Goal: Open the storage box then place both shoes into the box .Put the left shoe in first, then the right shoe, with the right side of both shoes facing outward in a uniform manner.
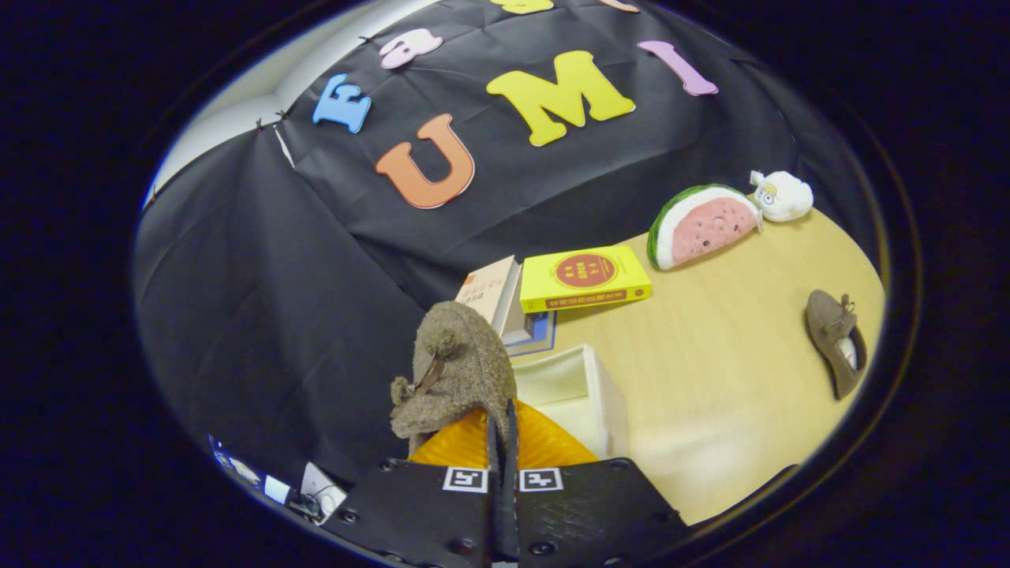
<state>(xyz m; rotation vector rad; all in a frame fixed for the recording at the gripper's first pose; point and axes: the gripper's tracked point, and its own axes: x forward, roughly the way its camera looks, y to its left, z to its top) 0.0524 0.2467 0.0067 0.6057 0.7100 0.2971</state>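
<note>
While the gripper (502,422) hangs tilted over the near end of the wooden table (710,379), its two orange fingers (465,442) are pressed nearly together on the edge of a fuzzy grey-brown shoe (454,371), which stands up just ahead of them with its little pompom and bow facing the camera. The white storage box (584,390) sits directly beyond and slightly to the right of the held shoe, its top open and its pale inside showing, so I would judge the lid step done and this shoe on its way in. The relation that matters is how close they are: the box mouth lies just past the shoe's far side, and the shoe's long axis points up and away from the fingers, roughly toward the box. The second shoe (836,343) lies well apart on the table, far to the right, its length running toward the table's near edge. Which shoe is left or right I cannot tell from here.
</note>
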